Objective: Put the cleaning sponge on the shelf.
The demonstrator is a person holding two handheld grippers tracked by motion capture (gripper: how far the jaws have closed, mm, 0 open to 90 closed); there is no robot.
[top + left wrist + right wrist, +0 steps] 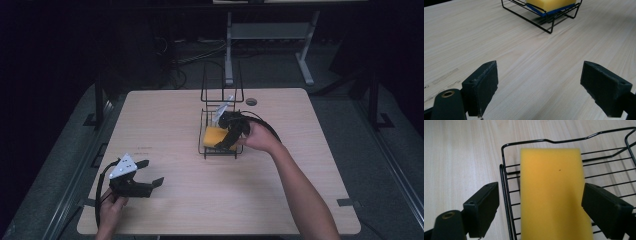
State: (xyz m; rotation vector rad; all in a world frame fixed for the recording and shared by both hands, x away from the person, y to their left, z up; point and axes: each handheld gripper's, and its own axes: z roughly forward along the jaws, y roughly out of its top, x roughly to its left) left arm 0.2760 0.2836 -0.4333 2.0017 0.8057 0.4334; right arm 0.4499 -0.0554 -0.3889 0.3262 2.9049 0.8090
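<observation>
Over the wire rack (220, 145) near the middle of the table (300, 165), the right gripper (231, 140) hangs with its jaws spread wide. From the right gripper view, the right gripper (540, 207) straddles the yellow sponge (552, 192), one jaw on either side; a gap shows between the left jaw and the sponge, and the right jaw sits just beside its edge, though whether it touches cannot be told. That sponge lies flat in the black rack (506, 185), along its low tray. From the left gripper view, the sponge (551, 3) shows a blue underside resting on the rack's (541, 22) wires.

At the table's near left corner, the left gripper (150, 172) is held in the person's hand, jaws wide apart with nothing between them. Its own view shows the left gripper (539, 87) above bare wood, well apart from the rack.
</observation>
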